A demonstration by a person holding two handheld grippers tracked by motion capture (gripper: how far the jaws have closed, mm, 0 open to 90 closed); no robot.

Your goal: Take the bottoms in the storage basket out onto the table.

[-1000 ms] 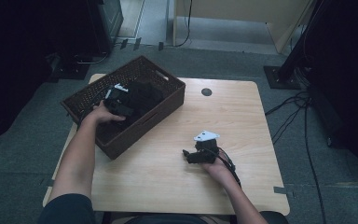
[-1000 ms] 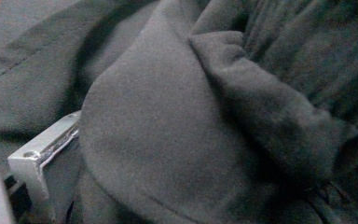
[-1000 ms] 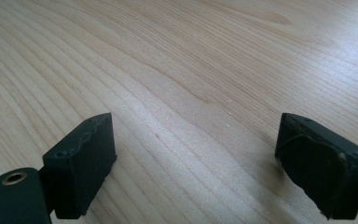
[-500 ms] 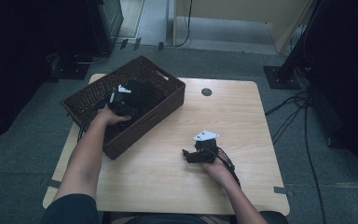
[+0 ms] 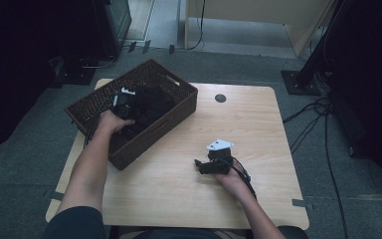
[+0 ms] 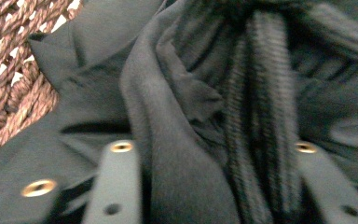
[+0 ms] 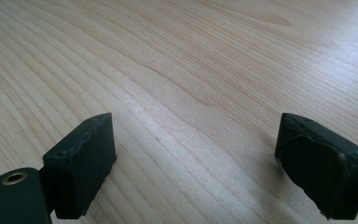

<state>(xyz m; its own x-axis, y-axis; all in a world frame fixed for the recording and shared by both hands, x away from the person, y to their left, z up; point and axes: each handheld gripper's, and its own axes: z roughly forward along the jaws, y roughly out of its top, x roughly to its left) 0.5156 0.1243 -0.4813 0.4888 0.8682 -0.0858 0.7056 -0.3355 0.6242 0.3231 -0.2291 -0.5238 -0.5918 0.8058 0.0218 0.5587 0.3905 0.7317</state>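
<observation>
Left tongs (image 6: 214,186): spread around a fold of black clothing (image 6: 182,116) inside the wicker basket (image 5: 176,87).
Right tongs (image 7: 196,172): released, empty, low over the bench (image 7: 191,70).
Risk: pinching several layers, probably dragging the basket along.

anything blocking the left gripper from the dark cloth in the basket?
Nothing visible. The left gripper is already down in the wicker basket, its open jaws straddling folds of the dark cloth. The right gripper rests open on the table.

Cloth (image 6: 186,140) lies bunched between left gripper (image 6: 209,186) fingers (image 6: 116,186), inside basket (image 5: 176,107). Basket wall sits left of fingers. Bare table (image 7: 191,84) lies between right gripper (image 7: 193,158) fingers (image 7: 81,161).
</observation>
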